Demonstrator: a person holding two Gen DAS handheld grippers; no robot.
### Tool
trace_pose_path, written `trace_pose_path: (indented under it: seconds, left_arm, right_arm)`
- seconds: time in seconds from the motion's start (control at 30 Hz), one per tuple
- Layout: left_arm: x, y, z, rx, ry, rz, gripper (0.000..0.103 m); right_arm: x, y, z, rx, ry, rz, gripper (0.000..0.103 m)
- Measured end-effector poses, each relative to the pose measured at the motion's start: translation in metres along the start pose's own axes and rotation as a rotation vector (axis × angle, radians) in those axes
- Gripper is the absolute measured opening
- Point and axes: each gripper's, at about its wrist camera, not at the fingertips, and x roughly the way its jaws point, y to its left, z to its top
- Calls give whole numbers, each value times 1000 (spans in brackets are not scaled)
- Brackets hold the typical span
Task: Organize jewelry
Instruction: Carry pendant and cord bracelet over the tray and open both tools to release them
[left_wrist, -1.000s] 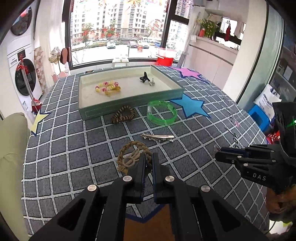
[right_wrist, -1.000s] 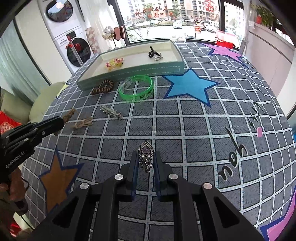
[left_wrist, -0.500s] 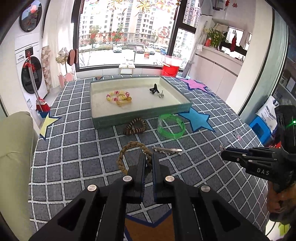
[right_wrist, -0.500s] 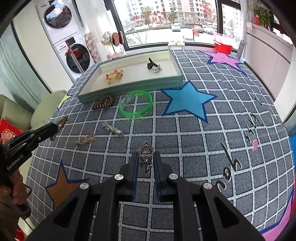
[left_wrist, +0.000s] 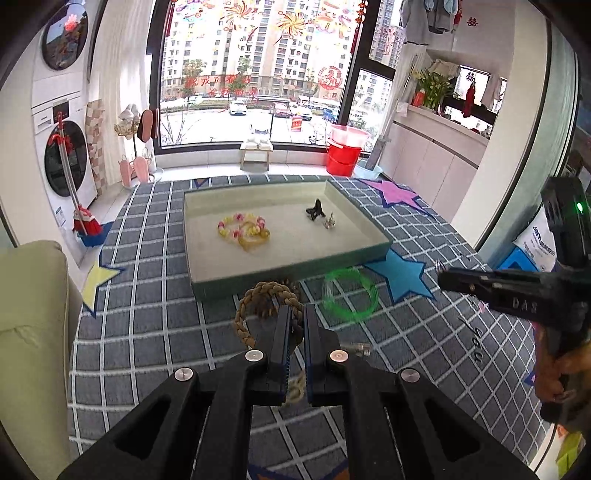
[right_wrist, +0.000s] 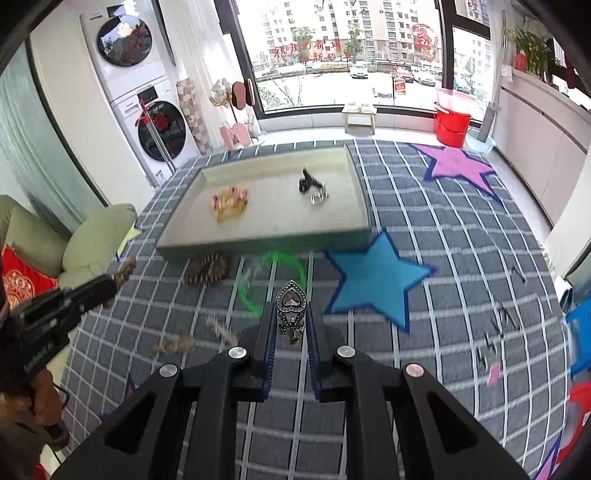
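The left gripper (left_wrist: 294, 314) has its 2 fingers (left_wrist: 281, 332) clamped on a braided tan rope bracelet (left_wrist: 258, 295), which hangs off the desk in front of the near wall of the shallow pale-green rectangular tray (left_wrist: 295, 271). The right gripper (right_wrist: 291, 317) has its fingers (right_wrist: 266, 332) closed on a silver heart-shaped brooch with a dark stone (right_wrist: 291, 306), held upright above the grey checked cloth on the desk (right_wrist: 443, 295).

Inside the tray lie a pink-and-yellow beaded bracelet (left_wrist: 242, 230), a black hair claw (left_wrist: 316, 213) and a small silver piece (left_wrist: 330, 221) just beside the claw. On the cloth near the tray's front wall sit a translucent green plastic bangle (left_wrist: 349, 295) and a brown beaded bracelet (right_wrist: 207, 268), the 2 near each other. A silver hair clip (left_wrist: 356, 348) lies just right of the left fingers. A blue star patch (right_wrist: 373, 278) marks the cloth to the right of the bangle.
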Motion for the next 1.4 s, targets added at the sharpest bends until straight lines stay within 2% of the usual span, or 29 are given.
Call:
trace_pose_path:
  seconds: [0.2, 0.43, 0.77, 1.0, 1.4]
  left_arm:
    - [12, -1, 22, 28, -28, 32, 20]
    - [37, 9, 58, 31, -56, 69, 20]
    - [99, 36, 92, -25, 0, 119, 20]
    - [142, 49, 93, -46, 55, 157, 20]
    - [185, 47, 83, -27, 119, 182, 20]
  right_arm:
    - [11, -9, 41, 49, -21, 33, 17]
    - [32, -11, 88, 44, -36, 42, 17]
    - [87, 0, 132, 20, -14, 64, 17]
    - [135, 10, 145, 13, 34, 57, 17]
    - [186, 4, 129, 18, 116, 31, 17]
